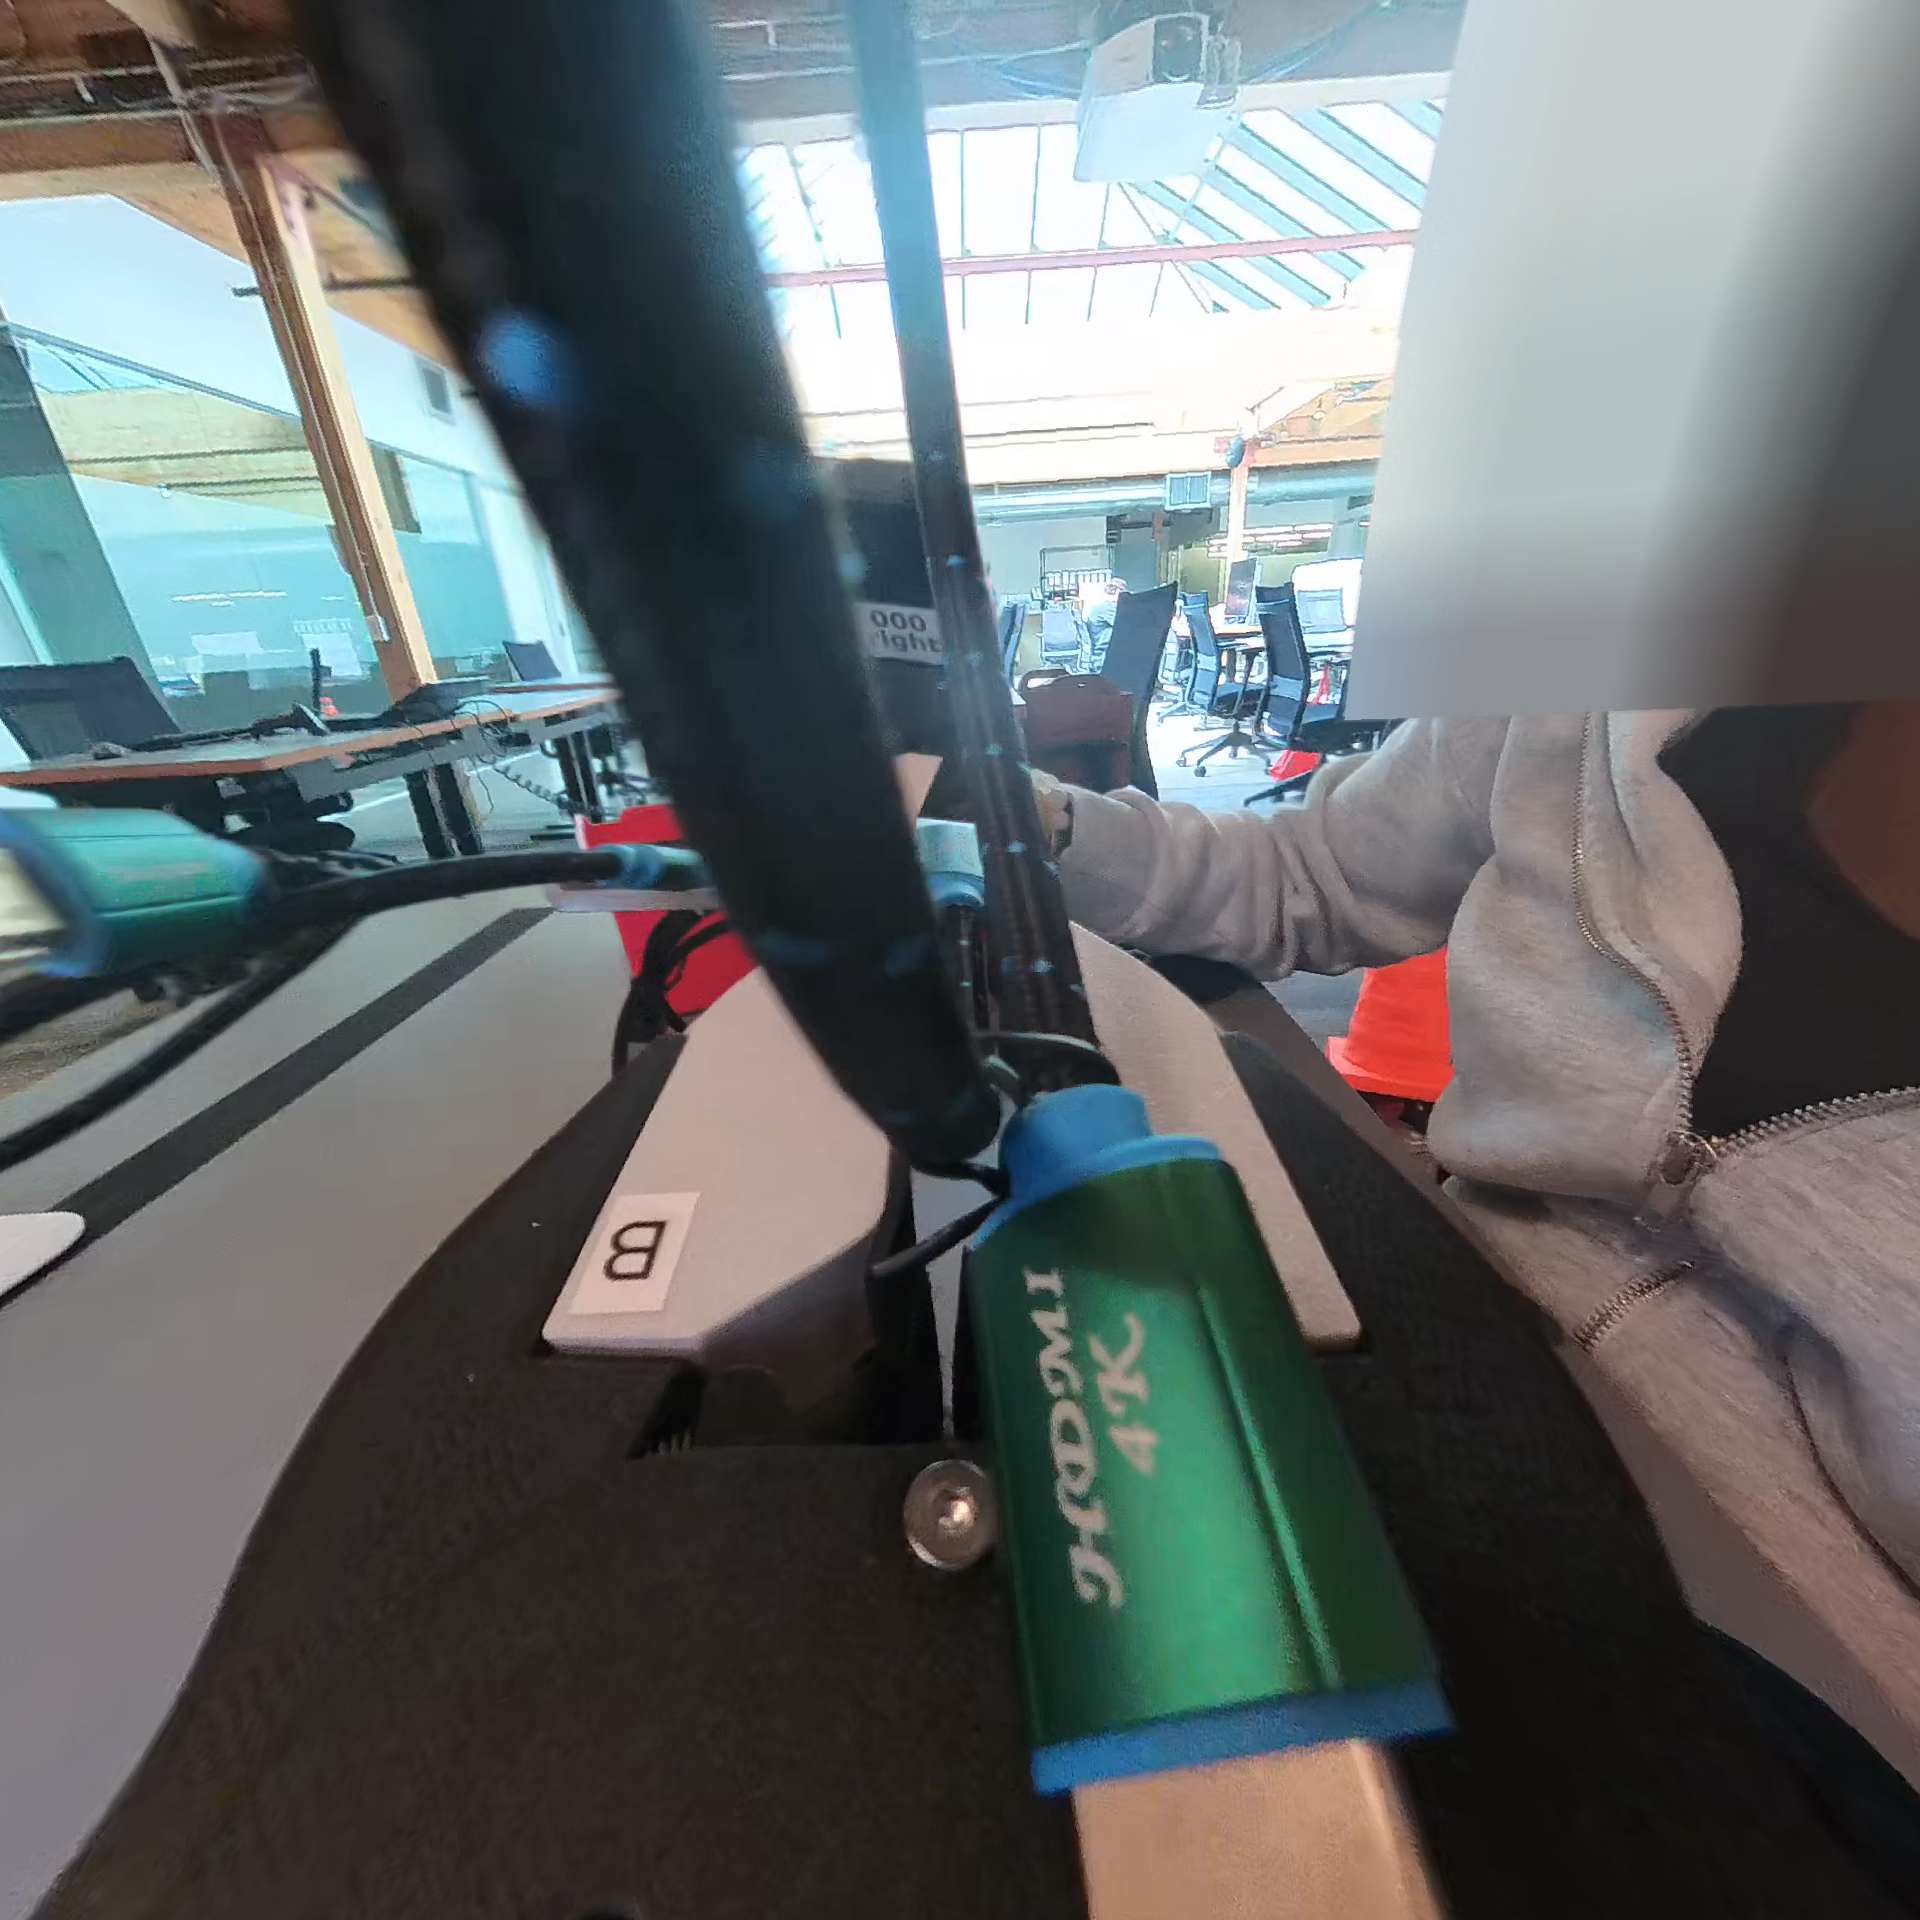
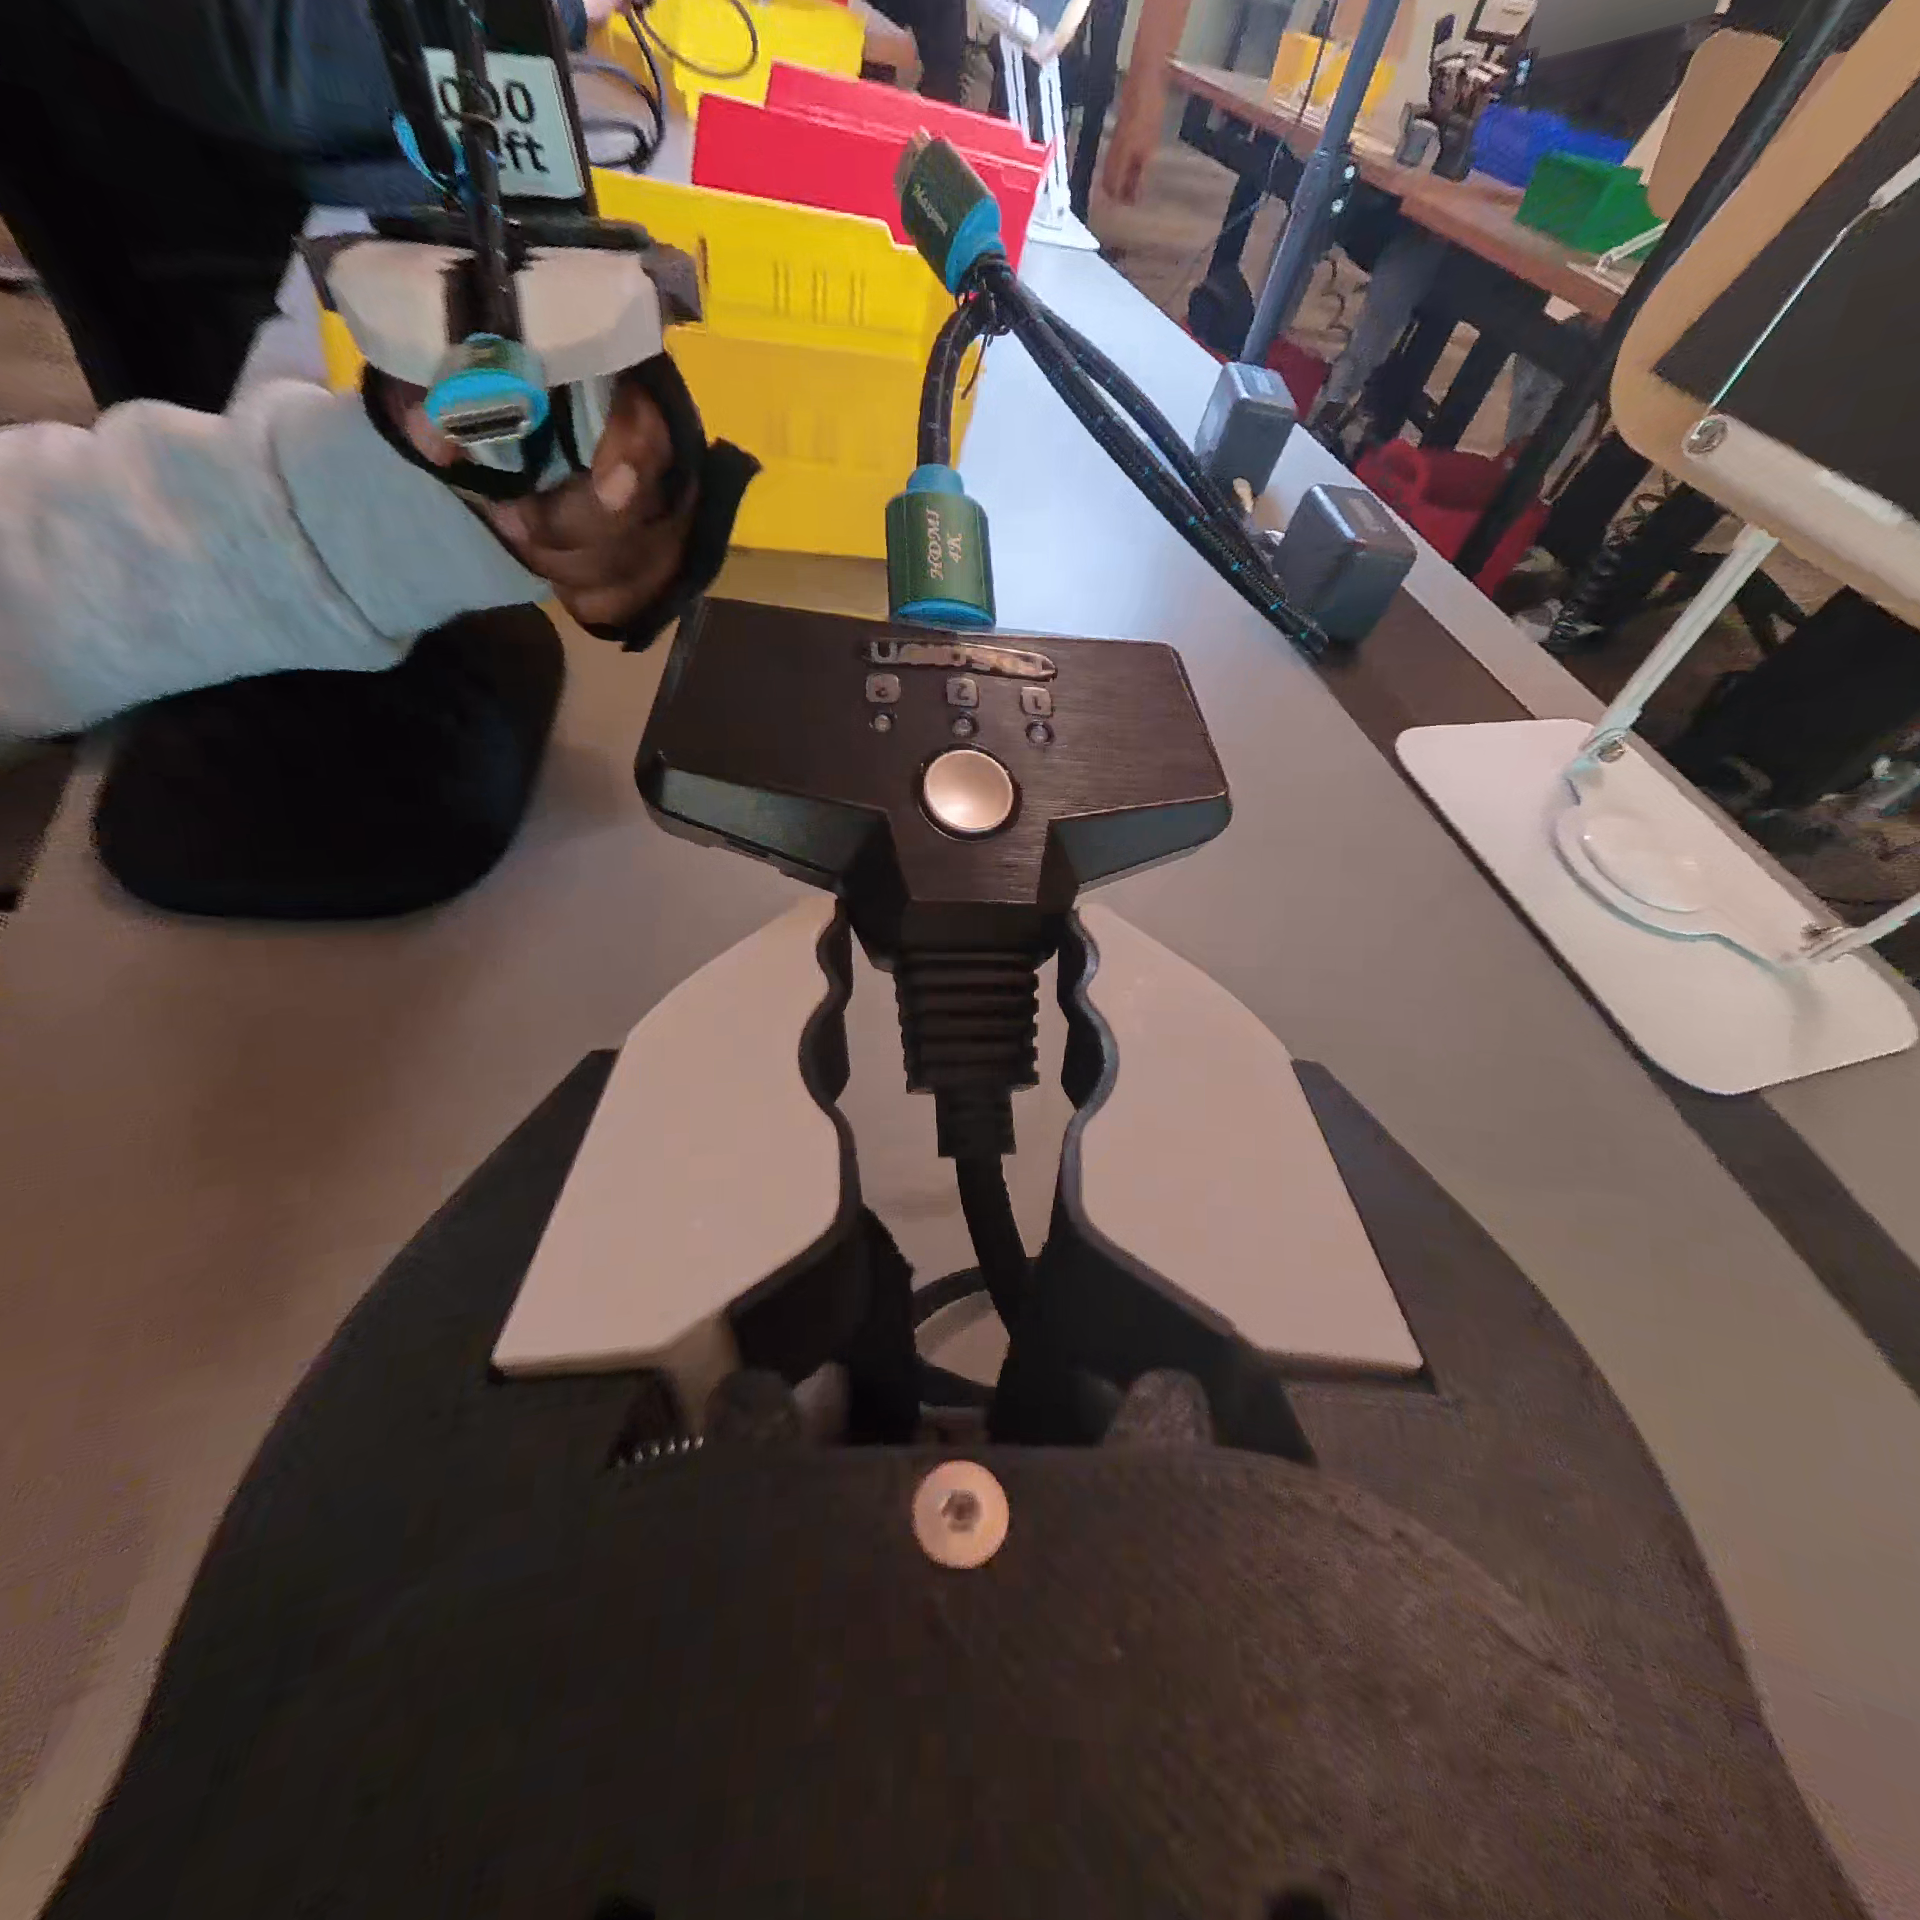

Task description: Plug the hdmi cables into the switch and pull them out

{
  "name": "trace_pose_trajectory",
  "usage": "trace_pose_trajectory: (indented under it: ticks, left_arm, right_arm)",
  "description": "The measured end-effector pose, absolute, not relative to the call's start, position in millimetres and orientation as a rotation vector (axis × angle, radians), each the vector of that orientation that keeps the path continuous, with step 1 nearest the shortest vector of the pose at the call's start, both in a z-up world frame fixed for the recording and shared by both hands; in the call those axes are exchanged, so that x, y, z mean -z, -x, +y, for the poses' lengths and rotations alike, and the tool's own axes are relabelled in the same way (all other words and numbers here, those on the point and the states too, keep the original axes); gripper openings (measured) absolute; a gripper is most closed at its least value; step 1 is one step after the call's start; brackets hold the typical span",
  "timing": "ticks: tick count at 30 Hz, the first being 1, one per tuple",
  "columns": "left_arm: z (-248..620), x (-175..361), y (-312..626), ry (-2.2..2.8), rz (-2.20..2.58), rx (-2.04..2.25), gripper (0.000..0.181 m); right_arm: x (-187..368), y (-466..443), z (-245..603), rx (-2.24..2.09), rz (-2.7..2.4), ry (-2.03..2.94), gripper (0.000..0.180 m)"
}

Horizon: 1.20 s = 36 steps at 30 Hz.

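The black brushed-metal HDMI switch [image 2: 940, 758] with a round silver button is held off the grey worktop [image 2: 312, 1039] by the right gripper [image 2: 961, 997], whose fingers are clamped on the ribbed strain relief of its lead. A green-shelled, blue-collared braided HDMI cable [image 2: 938, 556] is plugged into the switch's far edge. A second green HDMI plug [image 1: 1184, 1455] is gripped by the closed left gripper [image 2: 488, 312], lifted clear of the worktop near the yellow plastic bin [image 2: 810, 343].
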<state>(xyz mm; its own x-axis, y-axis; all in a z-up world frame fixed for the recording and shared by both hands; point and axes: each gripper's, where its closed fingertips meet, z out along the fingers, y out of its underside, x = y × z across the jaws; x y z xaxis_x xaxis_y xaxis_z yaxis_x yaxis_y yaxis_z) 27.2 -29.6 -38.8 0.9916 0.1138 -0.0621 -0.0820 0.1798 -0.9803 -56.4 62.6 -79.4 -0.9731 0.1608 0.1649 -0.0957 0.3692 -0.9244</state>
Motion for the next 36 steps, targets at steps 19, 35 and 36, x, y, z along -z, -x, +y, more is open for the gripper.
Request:
trace_pose_trajectory:
  ticks: [19, 35, 36]
  left_arm:
    - [0.4, 75.0, -34.5, 1.619, -0.002, -0.148, 0.061]
    - [2.1, 88.3, -39.6, 1.706, -0.014, -0.154, 0.011]
    - [1.8, 88.1, -39.0, 1.702, -0.020, -0.148, 0.058]
  right_arm:
    - [104.2, 12.5, 61.4, -1.673, -2.397, -0.213, 0.038]
    - [111.5, 9.0, 64.9, -1.468, -2.314, -0.299, 0.039]
    - [110.6, 9.1, 64.8, -1.483, -2.313, -0.294, 0.039]
